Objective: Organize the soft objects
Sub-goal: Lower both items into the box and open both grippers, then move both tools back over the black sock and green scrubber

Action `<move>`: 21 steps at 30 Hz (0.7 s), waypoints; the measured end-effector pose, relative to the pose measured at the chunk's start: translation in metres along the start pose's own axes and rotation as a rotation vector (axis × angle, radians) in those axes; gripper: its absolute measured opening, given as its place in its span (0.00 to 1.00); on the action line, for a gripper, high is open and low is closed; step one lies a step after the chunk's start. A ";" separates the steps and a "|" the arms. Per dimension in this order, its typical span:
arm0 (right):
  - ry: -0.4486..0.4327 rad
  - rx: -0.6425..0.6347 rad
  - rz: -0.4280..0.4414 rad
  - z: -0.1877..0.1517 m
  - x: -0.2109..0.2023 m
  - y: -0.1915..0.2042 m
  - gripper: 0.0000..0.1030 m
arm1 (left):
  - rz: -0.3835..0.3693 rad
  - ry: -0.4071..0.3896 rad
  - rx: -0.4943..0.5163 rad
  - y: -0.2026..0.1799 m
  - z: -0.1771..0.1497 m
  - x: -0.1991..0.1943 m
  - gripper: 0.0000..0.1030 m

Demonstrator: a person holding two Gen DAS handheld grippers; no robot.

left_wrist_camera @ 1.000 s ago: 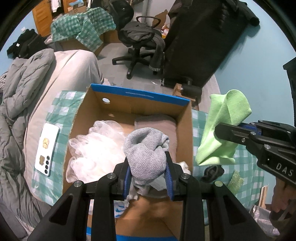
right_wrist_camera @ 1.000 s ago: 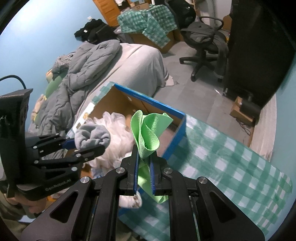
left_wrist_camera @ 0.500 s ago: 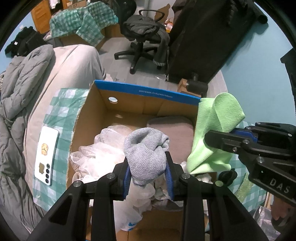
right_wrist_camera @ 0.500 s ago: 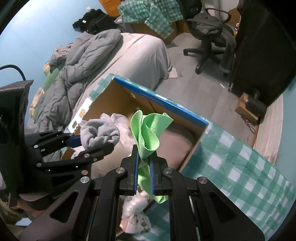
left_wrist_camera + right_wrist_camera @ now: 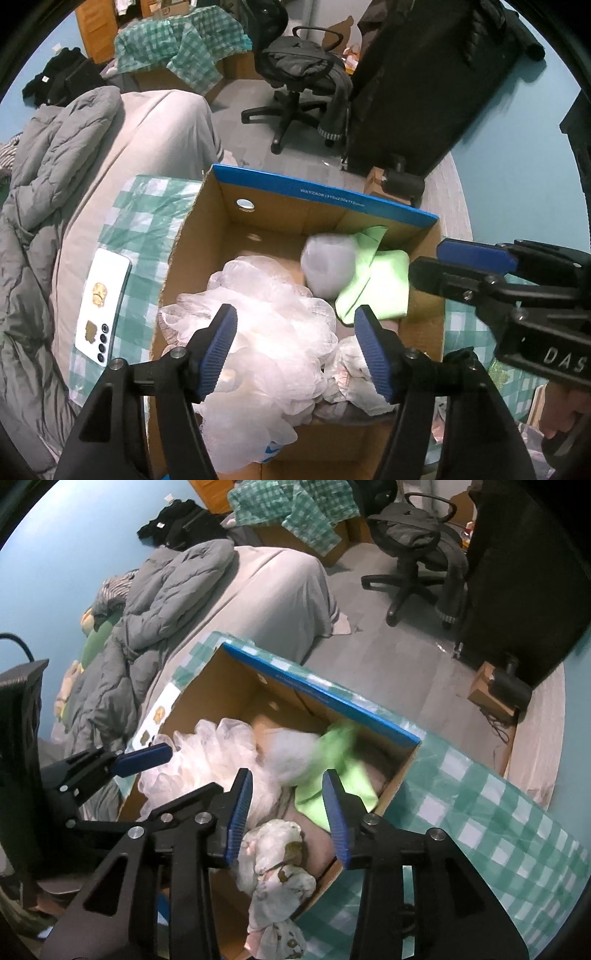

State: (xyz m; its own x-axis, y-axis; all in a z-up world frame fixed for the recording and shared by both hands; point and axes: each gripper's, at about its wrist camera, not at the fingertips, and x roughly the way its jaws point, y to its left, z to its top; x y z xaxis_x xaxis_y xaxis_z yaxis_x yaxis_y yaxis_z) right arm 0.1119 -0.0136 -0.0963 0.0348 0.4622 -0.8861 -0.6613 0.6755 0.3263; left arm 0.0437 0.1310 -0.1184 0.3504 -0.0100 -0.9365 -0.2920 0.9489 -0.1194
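Observation:
A cardboard box (image 5: 325, 194) (image 5: 317, 688) with a blue top rim stands on a green checked cloth. Both grippers hover over it with their jaws opening and nothing between them. My left gripper (image 5: 295, 347) (image 5: 147, 757) is above white plastic bags (image 5: 266, 332) (image 5: 221, 753). A blurred grey sock (image 5: 327, 267) (image 5: 291, 755) and a light green cloth (image 5: 376, 291) (image 5: 332, 771) are loose inside the box at its far right. My right gripper (image 5: 286, 812) (image 5: 458, 262) is over the box's right side, above a patterned white bundle (image 5: 277, 864).
A white phone (image 5: 99, 310) lies on the checked cloth (image 5: 480, 812) left of the box. A bed with a grey duvet (image 5: 166, 590) is to the left. An office chair (image 5: 299, 85) and a black cabinet (image 5: 424, 81) stand beyond on the floor.
Both grippers lowered over the box and opened. The grey sock left the left jaws and the green cloth left the right jaws; both now drop into the box.

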 end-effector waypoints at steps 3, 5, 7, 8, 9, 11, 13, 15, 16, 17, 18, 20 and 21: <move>-0.006 0.011 -0.001 0.000 -0.006 -0.002 0.39 | -0.005 -0.006 -0.003 0.000 -0.001 -0.005 0.65; -0.013 0.015 -0.006 -0.001 -0.010 -0.003 0.45 | -0.007 -0.012 0.000 -0.002 -0.002 -0.009 0.65; -0.021 0.015 -0.014 -0.003 -0.015 -0.004 0.47 | -0.005 -0.018 0.008 -0.005 -0.003 -0.013 0.65; -0.023 0.014 -0.017 -0.004 -0.017 -0.004 0.46 | -0.006 -0.019 0.013 -0.007 -0.004 -0.015 0.65; -0.024 0.012 -0.020 -0.005 -0.020 -0.004 0.47 | -0.008 -0.020 0.017 -0.008 -0.005 -0.017 0.65; -0.024 0.009 -0.035 -0.008 -0.024 -0.004 0.47 | -0.012 -0.024 0.025 -0.011 -0.007 -0.021 0.65; -0.029 0.005 -0.045 -0.011 -0.029 -0.003 0.49 | -0.012 -0.031 0.036 -0.016 -0.009 -0.026 0.65; -0.035 0.007 -0.052 -0.013 -0.035 -0.004 0.52 | -0.010 -0.035 0.046 -0.019 -0.012 -0.030 0.65; -0.037 0.009 -0.057 -0.015 -0.038 -0.005 0.53 | -0.011 -0.037 0.050 -0.021 -0.013 -0.033 0.65; -0.039 0.012 -0.062 -0.016 -0.041 -0.005 0.53 | -0.012 -0.037 0.052 -0.023 -0.015 -0.034 0.65; -0.042 0.013 -0.065 -0.017 -0.043 -0.006 0.53 | -0.014 -0.037 0.056 -0.025 -0.016 -0.037 0.65; -0.048 0.016 -0.068 -0.020 -0.049 -0.007 0.53 | -0.017 -0.039 0.061 -0.028 -0.018 -0.041 0.65; -0.050 0.019 -0.071 -0.022 -0.052 -0.007 0.53 | -0.019 -0.041 0.064 -0.030 -0.019 -0.043 0.65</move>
State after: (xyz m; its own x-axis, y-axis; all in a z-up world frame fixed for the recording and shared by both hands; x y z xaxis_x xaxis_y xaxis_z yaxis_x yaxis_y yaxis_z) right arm 0.0986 -0.0547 -0.0600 0.1186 0.4401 -0.8901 -0.6416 0.7181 0.2695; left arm 0.0202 0.0971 -0.0809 0.3918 -0.0166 -0.9199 -0.2280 0.9669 -0.1145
